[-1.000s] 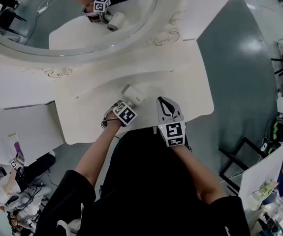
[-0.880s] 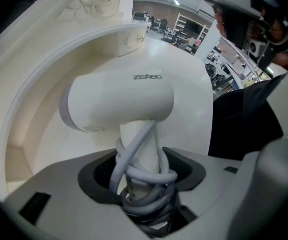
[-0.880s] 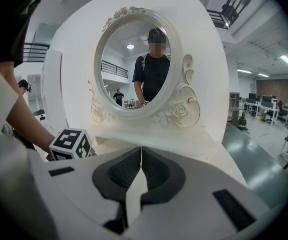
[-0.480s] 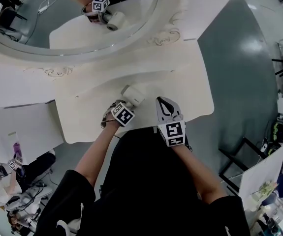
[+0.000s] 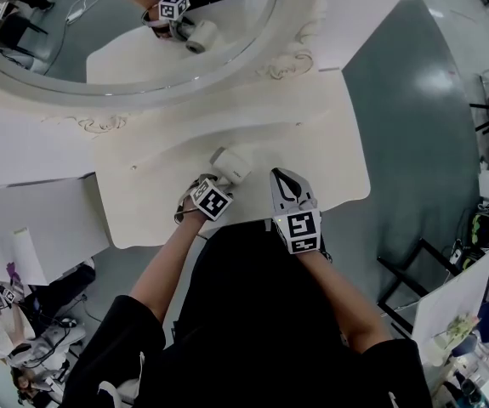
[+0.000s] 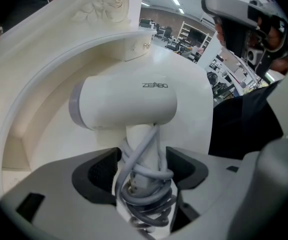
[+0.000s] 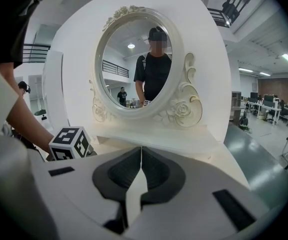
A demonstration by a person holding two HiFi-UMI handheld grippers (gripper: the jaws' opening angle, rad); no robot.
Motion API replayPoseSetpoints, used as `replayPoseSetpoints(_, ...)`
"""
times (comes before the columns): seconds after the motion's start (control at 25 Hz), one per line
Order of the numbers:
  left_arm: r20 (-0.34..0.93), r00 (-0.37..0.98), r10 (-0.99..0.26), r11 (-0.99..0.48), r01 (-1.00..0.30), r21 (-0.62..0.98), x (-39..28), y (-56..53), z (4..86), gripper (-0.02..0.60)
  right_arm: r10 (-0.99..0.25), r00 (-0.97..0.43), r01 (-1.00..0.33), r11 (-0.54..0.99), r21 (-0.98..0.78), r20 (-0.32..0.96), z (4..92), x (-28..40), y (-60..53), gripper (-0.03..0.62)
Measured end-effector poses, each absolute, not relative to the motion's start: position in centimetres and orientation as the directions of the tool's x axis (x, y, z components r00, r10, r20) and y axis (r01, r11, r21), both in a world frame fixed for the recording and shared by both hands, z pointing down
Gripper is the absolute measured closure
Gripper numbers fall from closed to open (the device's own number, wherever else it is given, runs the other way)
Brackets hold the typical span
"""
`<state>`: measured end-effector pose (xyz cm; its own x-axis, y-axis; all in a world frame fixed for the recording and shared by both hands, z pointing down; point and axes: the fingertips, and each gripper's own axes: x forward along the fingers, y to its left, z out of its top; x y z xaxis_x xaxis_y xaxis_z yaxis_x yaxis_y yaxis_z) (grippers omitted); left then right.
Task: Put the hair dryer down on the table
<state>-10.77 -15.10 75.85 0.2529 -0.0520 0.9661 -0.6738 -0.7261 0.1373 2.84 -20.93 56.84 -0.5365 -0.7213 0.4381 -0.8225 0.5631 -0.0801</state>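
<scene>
The white hair dryer (image 5: 230, 163) lies on the cream dressing table (image 5: 321, 134), just in front of the mirror's base. In the left gripper view its barrel (image 6: 126, 104) points left, and grey cord is wound round its handle (image 6: 145, 149). My left gripper (image 5: 217, 184) points steeply down over that handle. Its jaws have just been opening and now stand apart on either side of the handle (image 6: 142, 160), with a gap at the left pad (image 6: 101, 171). My right gripper (image 5: 284, 177) rests beside it to the right, shut and empty (image 7: 141, 153).
An ornate oval mirror (image 5: 99, 24) stands at the back of the table and reflects the left gripper and the dryer. The table's curved front edge (image 5: 227, 224) runs under my hands. Grey floor (image 5: 414, 126) lies to the right, and a white side panel (image 5: 23, 211) to the left.
The left gripper's marker cube has tipped slightly toward me. The hair dryer stays on the table and the right gripper has not moved.
</scene>
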Motion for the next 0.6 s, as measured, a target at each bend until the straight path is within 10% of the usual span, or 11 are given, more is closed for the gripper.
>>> replayPoseSetpoints(0.6,0.944,0.307,-0.124,-0.661,-0.735,0.152,-11.9,-15.2,74.8,0.230,-0.706,-0.548,-0.812,0.578,-0.082,0.448,56.9,1.6,-20.5,0.574)
